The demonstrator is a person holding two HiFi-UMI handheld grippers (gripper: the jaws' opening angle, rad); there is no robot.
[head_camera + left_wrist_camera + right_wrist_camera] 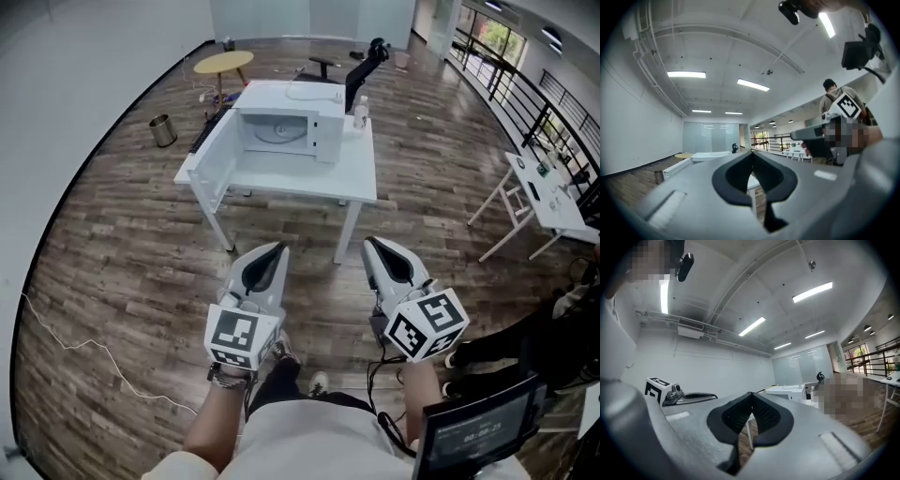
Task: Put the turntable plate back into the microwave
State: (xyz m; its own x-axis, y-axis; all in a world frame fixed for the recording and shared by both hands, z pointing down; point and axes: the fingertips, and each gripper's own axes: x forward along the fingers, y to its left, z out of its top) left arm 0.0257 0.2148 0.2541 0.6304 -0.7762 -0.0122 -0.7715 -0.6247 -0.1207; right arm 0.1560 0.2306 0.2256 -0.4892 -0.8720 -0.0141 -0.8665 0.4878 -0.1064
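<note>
left gripper [278, 247]: jaws are pressing together, holding nothing | right gripper [369, 243]: jaws are pressing together, holding nothing | microwave [325, 136]: is sitting open on counter [309, 187], well apart

A big open office hall. Wood-plank floor [122, 253] spreads around the microwave [286, 131]; a round yellow table [223, 62] stands behind it, a white desk [553, 202] to its right.

Wood floor [112, 244], seemingly glass far wall [710, 136]

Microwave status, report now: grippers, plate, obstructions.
Left gripper and right gripper shut, empty, short of the table. Microwave door open; round shape inside, too small to call. Nothing seen blocking the approach.
</note>
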